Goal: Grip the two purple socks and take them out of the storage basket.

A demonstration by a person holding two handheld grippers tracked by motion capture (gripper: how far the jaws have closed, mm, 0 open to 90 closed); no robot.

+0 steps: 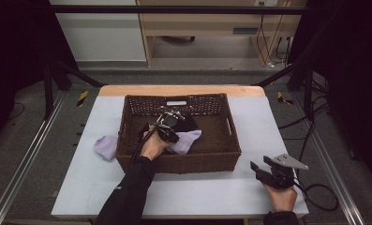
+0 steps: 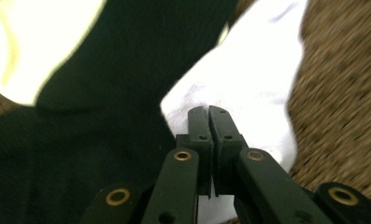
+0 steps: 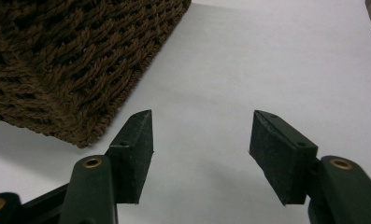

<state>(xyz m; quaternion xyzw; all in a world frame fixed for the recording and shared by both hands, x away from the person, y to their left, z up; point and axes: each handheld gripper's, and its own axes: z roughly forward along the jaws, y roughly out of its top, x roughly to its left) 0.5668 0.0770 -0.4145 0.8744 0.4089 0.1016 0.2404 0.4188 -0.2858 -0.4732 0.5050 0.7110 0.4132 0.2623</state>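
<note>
A brown woven basket (image 1: pixel 179 162) stands in the middle of the pale table (image 1: pixel 197 192). Inside it lie a pale lavender cloth (image 1: pixel 189 138) and a black cloth (image 1: pixel 189 123). My left gripper (image 1: pixel 174 136) reaches into the basket, and its jaws are shut on an edge of the pale cloth (image 2: pixel 253 79). In the left gripper view the gripper (image 2: pixel 209 112) has the black cloth (image 2: pixel 117 93) to its left and the basket floor (image 2: pixel 342 93) to its right. My right gripper (image 1: pixel 261 162) rests open at the table's front right. In its own view the gripper (image 3: pixel 199 135) holds nothing, just off the basket's corner (image 3: pixel 66 60).
A second lavender cloth (image 1: pixel 105 146) lies on the table against the basket's left wall. Another bright cloth (image 2: pixel 33 42) shows at the upper left of the left gripper view. Bare table (image 3: pixel 267 56) stretches ahead of the right gripper. A cable (image 1: pixel 322 197) trails off the right front corner.
</note>
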